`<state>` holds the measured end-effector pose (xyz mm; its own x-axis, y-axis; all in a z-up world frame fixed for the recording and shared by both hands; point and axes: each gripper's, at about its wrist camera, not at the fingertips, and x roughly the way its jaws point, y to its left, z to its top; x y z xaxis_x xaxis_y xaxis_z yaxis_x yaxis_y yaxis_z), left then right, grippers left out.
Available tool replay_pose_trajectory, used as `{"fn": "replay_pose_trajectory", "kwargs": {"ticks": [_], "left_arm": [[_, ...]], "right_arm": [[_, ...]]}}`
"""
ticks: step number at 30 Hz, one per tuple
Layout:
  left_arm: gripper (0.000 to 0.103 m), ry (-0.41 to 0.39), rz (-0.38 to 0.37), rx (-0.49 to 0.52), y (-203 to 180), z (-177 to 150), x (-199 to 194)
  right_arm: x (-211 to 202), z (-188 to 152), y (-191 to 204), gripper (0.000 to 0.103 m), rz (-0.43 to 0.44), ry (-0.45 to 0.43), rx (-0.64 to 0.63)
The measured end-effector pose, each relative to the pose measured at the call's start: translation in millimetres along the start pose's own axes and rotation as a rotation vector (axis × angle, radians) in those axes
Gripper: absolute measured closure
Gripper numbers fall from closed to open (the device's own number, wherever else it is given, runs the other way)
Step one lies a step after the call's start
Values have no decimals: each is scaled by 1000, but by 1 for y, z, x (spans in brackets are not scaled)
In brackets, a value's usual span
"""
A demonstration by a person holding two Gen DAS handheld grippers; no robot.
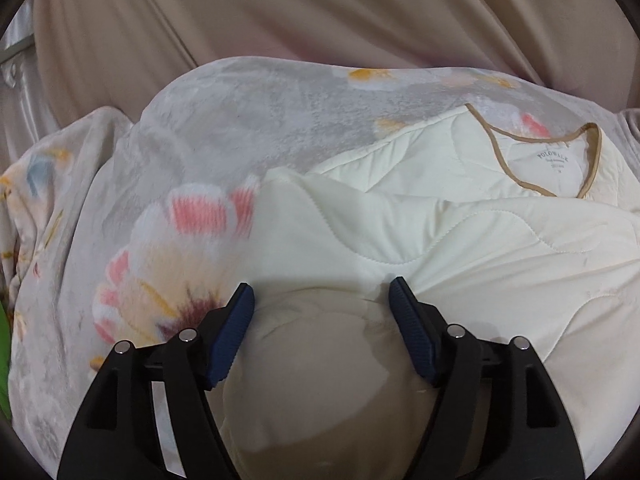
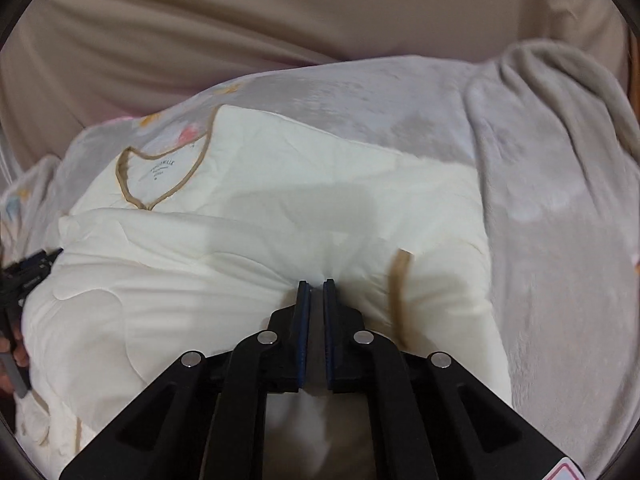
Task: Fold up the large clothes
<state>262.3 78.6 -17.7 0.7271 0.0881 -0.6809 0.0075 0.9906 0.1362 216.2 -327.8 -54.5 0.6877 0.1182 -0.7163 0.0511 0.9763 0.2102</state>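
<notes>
Lying: cream quilted garment [image 1: 460, 240] sprawls across the floral blanket [image 1: 192, 232] on the bed, tan-trimmed neckline [image 1: 552, 160] at the far side.
Left gripper [image 1: 322, 296]: jaws apart, nothing pinched; a soft fold of the garment bulges between and just ahead of them.
Right gripper [image 2: 317, 282]: jaws together, clamped on a gathered pinch of the garment.
Long axis: runs roughly left to right across both views.
Nearer hand: both sit on the garment's near edge; the right one alone has hold.
</notes>
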Motion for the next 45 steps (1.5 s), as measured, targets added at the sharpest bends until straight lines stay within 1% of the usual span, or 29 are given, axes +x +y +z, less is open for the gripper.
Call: {"fn": "replay_pose_trajectory", "kwargs": {"ticks": [3, 8, 19, 21, 22, 23, 24, 26, 28, 30, 32, 34, 35, 36, 38, 40, 42, 44, 45], "left_arm": [[34, 11, -5, -9, 3, -3, 1], [34, 18, -5, -1, 2, -4, 6], [29, 21, -4, -9, 6, -3, 9], [29, 10, -4, -13, 7, -2, 6], [29, -7, 5, -13, 8, -2, -1], [31, -17, 3, -3, 8, -3, -10], [32, -24, -15, 14, 8, -5, -20], [31, -42, -47, 52, 8, -15, -45], [31, -29, -44, 118, 1, -29, -58], [31, 21, -23, 158, -4, -45, -51], [29, 25, -19, 151, -3, -51, -46], [31, 51, -16, 127, 0, -43, -52], [36, 55, -31, 121, 1, -38, -57], [36, 54, -63, 122, 0, -31, -66], [36, 27, -132, 124, -9, -12, -85], [35, -29, -196, 138, -28, 18, -104], [34, -76, -250, 168, -57, 49, -113], [33, -100, -306, 187, -97, 80, -113], [33, -100, -332, 184, -114, 91, -108]], "right_arm": [[1, -4, -11, 102, 56, -4, 56], [4, -5, -7, 102, 56, -1, 50], [4, -7, -9, 102, 69, -2, 62], [0, -6, -9, 102, 73, -18, 72], [-7, -5, -8, 100, 55, -35, 74], [-16, -5, -6, 92, 35, -52, 80], [-26, -5, 0, 87, 50, -51, 74], [-41, -8, 14, 87, 62, -31, 34], [-50, -20, 29, 87, 35, -10, -39], [-39, -40, 35, 89, -27, 37, -105], [-32, -50, 31, 91, -7, 39, -88], [-39, -44, 29, 92, -12, 57, -60], [-45, -41, 27, 92, -9, 59, -43], [-51, -38, 26, 92, -1, 55, -37], [-71, -24, 23, 92, 2, 2, -40], [-82, -3, 19, 91, -8, -48, -39], [-85, 25, 13, 91, 0, -84, -19], [-74, 52, 6, 91, 13, -97, 12], [-62, 64, 1, 90, 39, -81, 33]]}}
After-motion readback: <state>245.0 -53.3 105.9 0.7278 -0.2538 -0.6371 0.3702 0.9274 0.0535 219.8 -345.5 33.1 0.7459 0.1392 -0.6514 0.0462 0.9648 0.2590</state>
